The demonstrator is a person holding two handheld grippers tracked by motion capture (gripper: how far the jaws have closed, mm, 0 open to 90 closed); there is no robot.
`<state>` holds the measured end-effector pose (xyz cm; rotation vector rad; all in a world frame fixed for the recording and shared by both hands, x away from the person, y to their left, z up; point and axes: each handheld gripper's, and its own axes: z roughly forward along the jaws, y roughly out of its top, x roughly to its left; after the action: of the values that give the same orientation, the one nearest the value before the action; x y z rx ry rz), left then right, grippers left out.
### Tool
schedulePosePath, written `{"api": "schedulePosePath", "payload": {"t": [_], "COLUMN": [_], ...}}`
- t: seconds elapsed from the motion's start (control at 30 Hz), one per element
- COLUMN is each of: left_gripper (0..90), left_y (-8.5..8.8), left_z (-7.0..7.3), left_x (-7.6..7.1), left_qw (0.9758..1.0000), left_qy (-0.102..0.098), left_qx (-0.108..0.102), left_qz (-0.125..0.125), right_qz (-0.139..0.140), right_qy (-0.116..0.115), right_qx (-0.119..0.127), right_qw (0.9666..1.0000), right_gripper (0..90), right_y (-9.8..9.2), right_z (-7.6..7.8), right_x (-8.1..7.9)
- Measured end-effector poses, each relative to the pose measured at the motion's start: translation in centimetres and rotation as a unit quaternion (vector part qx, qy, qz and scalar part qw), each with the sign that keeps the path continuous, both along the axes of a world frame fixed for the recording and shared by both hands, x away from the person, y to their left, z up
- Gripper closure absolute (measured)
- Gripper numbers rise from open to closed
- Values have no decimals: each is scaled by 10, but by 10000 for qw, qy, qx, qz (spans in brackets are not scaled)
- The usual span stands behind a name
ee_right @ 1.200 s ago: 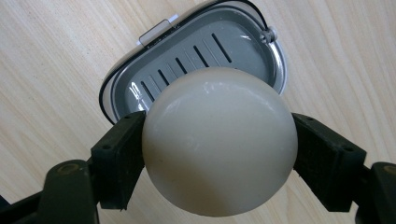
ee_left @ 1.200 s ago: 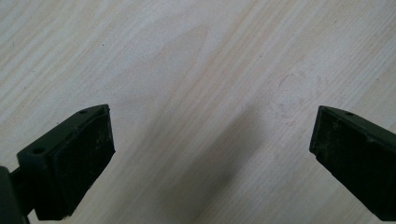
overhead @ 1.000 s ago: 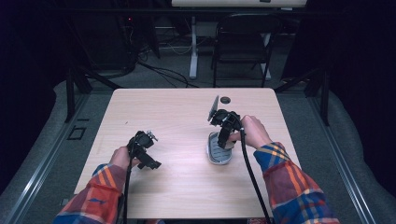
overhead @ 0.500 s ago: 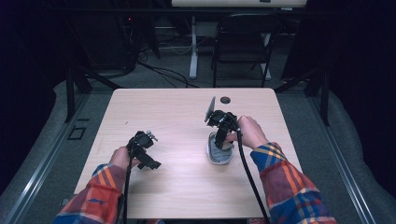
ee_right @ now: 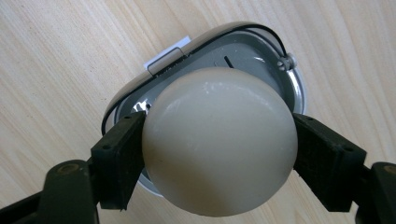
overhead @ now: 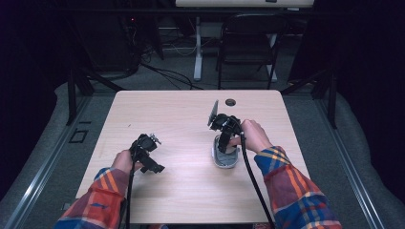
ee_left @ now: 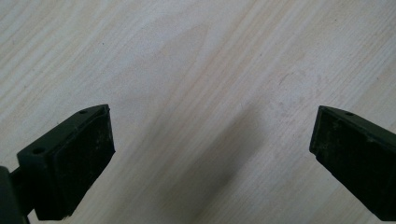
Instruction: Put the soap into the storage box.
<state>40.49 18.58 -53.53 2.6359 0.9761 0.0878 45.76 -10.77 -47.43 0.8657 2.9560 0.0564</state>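
A cream egg (ee_right: 219, 140) is gripped on both sides by the pads of my right gripper (ee_right: 219, 149), which is shut on it. Right under the egg lies a grey oval dish (ee_right: 261, 60) with a metal rim and a thin black wire along its edge. From the high view, my right gripper (overhead: 224, 142) points down over this dish (overhead: 225, 161) at the table's middle right. My left gripper (overhead: 149, 160) rests low at the front left. Its jaws (ee_left: 210, 154) stand wide open over bare wood, with nothing between them.
The light wooden table (overhead: 181, 109) has a small black round hole (overhead: 230, 102) near its far edge. Behind the table stand a dark folding chair (overhead: 248, 38) and a white desk leg (overhead: 197, 47), with cables on the floor.
My right gripper has edged slightly left over the dish, still holding the egg. The left gripper has stayed where it was.
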Motion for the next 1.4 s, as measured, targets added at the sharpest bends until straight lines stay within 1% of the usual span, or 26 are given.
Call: {"api": "schedulePosePath", "payload": {"t": [0.1,0.23,0.33,0.37,0.57,0.87,1.03,1.13,1.2,1.23,1.4], "left_gripper": [0,0,0,0,0,0,0,0,0,0,0], "left_y": [0,0,0,0,0,0,1,0,0,0,0], "left_z": [0,0,0,0,0,0,0,0,0,0,0], "left_x": [0,0,0,0,0,0,0,0,0,0,0], "left_qw": [10000,10000,10000,10000,10000,10000,10000,10000,10000,10000,10000], "left_qy": [-3,0,10,15,7,-1,2,9,9,11,19], "left_qx": [4,2,4,4,0,3,0,0,-2,2,0], "left_qz": [3,3,9,5,3,1,-1,0,-2,3,0], "right_qz": [14,77,75,116,129,53,-84,-200,-255,-279,-249], "right_qy": [9,25,8,-13,-13,17,42,2,-16,14,52], "right_qx": [-21,-78,-92,-193,-285,-213,-201,-223,-170,-173,-150], "right_qw": [10000,9999,9999,9997,9995,9998,9998,9995,9995,9995,9996], "right_gripper": [228,228,228,228,227,227,226,226,225,225,222], "right_y": [1,4,5,6,8,10,9,9,7,7,6], "right_z": [-5,-9,-11,-12,-18,-23,-27,-30,-31,-30,-30], "right_x": [0,-1,-1,-1,-1,0,1,2,2,3,3]}}
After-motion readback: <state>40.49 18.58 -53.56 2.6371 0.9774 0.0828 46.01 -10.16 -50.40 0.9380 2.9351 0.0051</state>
